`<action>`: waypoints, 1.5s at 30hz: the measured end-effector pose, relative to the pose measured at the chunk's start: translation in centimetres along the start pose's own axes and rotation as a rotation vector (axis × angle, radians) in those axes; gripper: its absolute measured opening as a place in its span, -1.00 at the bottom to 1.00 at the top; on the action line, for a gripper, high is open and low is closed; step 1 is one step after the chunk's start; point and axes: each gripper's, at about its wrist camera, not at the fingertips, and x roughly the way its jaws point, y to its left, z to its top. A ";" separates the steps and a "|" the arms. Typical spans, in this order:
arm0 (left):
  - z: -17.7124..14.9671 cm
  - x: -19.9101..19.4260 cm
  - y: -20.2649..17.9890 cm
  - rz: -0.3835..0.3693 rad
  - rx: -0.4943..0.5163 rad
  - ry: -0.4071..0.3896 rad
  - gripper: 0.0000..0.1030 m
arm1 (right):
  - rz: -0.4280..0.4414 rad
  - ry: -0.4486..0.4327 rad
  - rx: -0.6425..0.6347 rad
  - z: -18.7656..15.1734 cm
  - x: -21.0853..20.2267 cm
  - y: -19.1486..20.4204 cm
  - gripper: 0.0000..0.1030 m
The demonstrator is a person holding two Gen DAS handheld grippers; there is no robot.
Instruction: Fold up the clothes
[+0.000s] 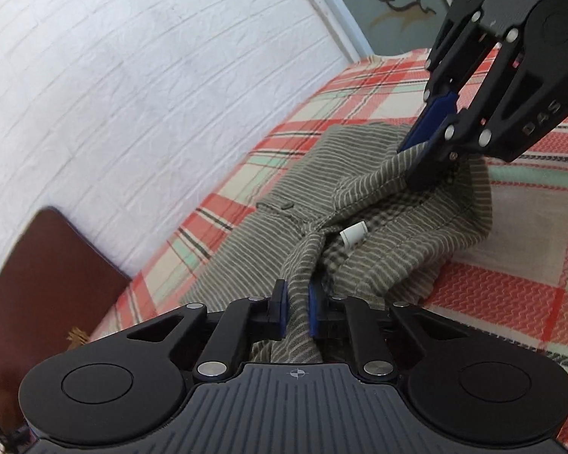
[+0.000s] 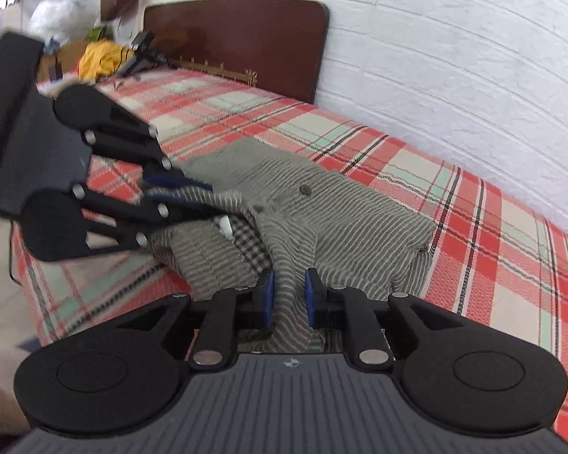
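A grey-olive striped shirt [image 1: 280, 185] [image 2: 322, 204] with buttons, a checked inner lining and a white tag [image 1: 352, 235] lies bunched on the plaid bedspread [image 1: 511, 295] [image 2: 416, 174]. My left gripper [image 1: 297, 304] is shut on a fold of the shirt's edge; the cloth runs between its blue pads. In the same view my right gripper [image 1: 422, 151] comes down from the upper right and pinches another part of the shirt. From the right wrist view my right gripper [image 2: 288, 291] grips a striped fold, and the left gripper [image 2: 193, 193], blurred, holds cloth at the left.
A white brick wall [image 1: 151, 75] [image 2: 454, 56] runs along the far side of the bed. A dark brown headboard [image 2: 238, 38] [image 1: 45, 283] stands at the bed's end. A yellow cloth [image 2: 102, 56], a black object and white bags lie beyond the bed's far corner.
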 end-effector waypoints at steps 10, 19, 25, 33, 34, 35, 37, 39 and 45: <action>-1.1 0.0 -0.5 0.059 -0.016 0.016 -0.69 | -0.178 -0.038 -0.348 -2.4 0.0 3.9 -0.86; -2.5 -2.6 -1.4 0.148 -0.038 0.055 -0.42 | -0.236 -0.041 0.015 -2.9 -1.7 3.8 -0.25; -2.6 -2.2 -1.6 0.161 -0.072 0.051 -0.41 | -0.292 -0.027 0.259 -3.9 -0.9 4.1 -0.28; -3.0 -3.0 0.4 0.139 -0.093 0.049 -0.82 | -0.367 -0.034 0.059 -3.8 -2.3 4.2 -0.85; -3.2 -2.8 0.1 0.135 -0.088 0.053 -0.82 | -0.363 -0.024 0.056 -4.0 -2.1 4.1 -0.85; -3.3 -2.6 -0.2 0.130 -0.084 0.057 -0.82 | -0.358 -0.014 0.053 -4.2 -1.9 4.1 -0.85; -3.5 -2.6 -0.4 0.130 -0.076 0.057 -0.82 | -0.343 0.002 0.060 -4.7 -1.6 4.0 -0.85; -3.5 -3.0 -0.5 0.137 -0.071 0.052 -0.81 | -0.334 0.012 0.059 -5.1 -1.3 4.2 -0.85; -3.5 -4.0 -0.6 0.156 -0.054 0.036 -0.34 | -0.319 -0.023 0.102 -5.6 -1.6 3.9 -0.73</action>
